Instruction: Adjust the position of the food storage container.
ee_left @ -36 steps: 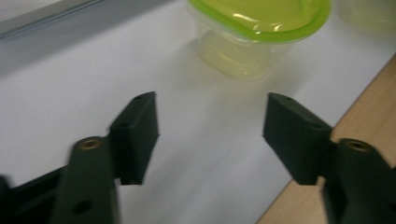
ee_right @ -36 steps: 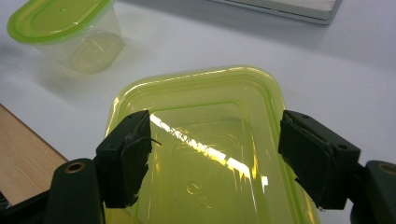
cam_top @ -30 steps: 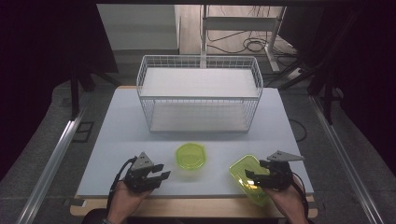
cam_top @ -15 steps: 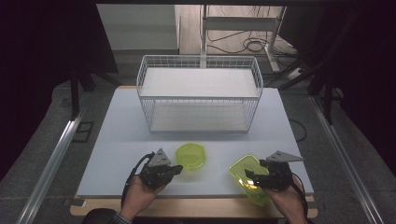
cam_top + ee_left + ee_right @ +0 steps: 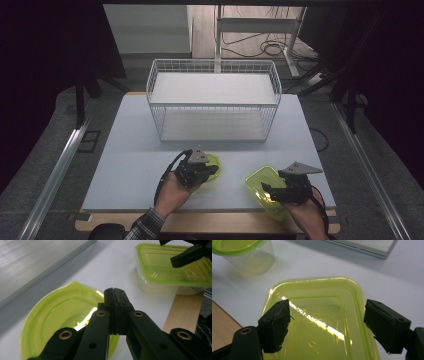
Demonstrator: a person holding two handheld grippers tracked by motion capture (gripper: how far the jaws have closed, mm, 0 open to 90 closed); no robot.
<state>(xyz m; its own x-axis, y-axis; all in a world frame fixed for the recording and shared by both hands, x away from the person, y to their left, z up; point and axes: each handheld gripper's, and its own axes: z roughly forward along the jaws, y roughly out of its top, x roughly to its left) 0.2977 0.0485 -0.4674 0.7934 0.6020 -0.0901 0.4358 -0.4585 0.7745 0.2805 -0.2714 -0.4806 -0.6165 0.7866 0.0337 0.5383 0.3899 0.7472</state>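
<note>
A: High view had the round container (image 5: 209,165) near-centre on the table (image 5: 125,150), w/ the left gripper (image 5: 202,172) right over it. Jaws?

B: Pressed together, nothing between them; in the left gripper view they sat above the round yellow-green lid (image 5: 60,307).

A: And the rectangular container (image 5: 262,187)?

B: Near-right, partly over the table's near edge. Right gripper (image 5: 272,192) had its jaws apart, straddling the lid (image 5: 317,315) w/o pressing; they'd just been widening.

A: So which step, approx.?

B: Prob. setting up a grasp on each tub. Next move needs the left jaws parted before any pickup, then likely a carry to the wire basket (image 5: 212,102) at the far side.
</note>
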